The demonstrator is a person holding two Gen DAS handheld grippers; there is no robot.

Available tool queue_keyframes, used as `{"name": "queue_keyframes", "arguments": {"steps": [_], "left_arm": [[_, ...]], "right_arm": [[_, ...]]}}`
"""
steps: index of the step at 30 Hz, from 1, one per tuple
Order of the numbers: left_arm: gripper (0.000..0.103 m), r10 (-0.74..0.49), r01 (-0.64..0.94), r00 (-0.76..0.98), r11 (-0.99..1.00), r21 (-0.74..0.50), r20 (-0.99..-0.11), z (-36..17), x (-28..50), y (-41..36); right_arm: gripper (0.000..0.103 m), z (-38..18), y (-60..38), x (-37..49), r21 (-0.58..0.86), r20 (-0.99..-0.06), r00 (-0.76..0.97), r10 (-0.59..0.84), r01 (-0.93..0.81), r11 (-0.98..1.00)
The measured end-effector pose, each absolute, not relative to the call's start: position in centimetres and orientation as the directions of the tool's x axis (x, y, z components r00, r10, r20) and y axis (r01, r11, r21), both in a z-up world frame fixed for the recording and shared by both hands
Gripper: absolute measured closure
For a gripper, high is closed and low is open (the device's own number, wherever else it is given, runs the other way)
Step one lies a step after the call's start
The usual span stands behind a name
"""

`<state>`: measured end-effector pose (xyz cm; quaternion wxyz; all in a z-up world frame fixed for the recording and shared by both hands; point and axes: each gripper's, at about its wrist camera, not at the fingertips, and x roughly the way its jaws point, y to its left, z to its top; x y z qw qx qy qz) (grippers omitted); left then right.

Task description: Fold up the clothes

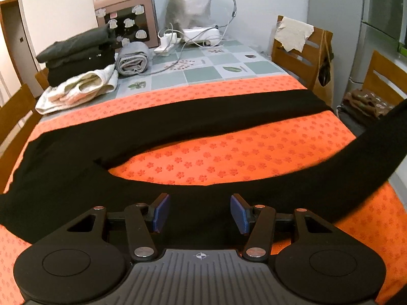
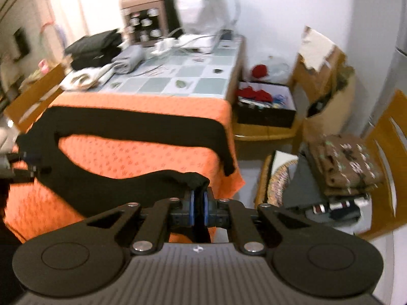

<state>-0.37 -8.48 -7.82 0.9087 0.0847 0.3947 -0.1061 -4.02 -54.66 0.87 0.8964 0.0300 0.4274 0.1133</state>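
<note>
A black pair of trousers lies across the orange flower-print mat on the table. One leg stretches along the far side of the mat. The other leg rises off the mat toward the right, and my right gripper is shut on its bunched end. In the left wrist view that raised leg sweeps up to the right edge. My left gripper hovers open over the near part of the trousers, its blue pads well apart. The same gripper shows blurred at the left edge.
At the back left are a stack of folded dark clothes, a rolled grey garment and a white garment. A pink box, cables and wooden chairs surround them. Folded brown clothes lie on a chair to the right.
</note>
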Motion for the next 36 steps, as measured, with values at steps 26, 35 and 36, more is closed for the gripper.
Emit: {"name": "queue_keyframes", "arguments": {"steps": [26,35,36], "left_arm": [[0.047,-0.039,0.161,0.721,0.981,0.113,-0.692,-7.0,-1.7,3.5],[0.045,-0.048,0.242,0.737,0.950,0.196,-0.674,-6.8,-1.5,14.5],[0.045,-0.048,0.249,0.737,0.947,0.204,-0.675,-6.9,-1.5,15.7]], "right_arm": [[0.086,-3.7,-40.2,-2.5,-0.017,-0.796,0.561,0.226,-0.394,0.919],[0.086,-4.2,-25.1,-3.0,0.006,-0.754,0.563,0.339,-0.509,0.861],[0.086,-4.4,-23.6,-3.0,0.001,-0.750,0.564,0.346,-0.522,0.853]]}}
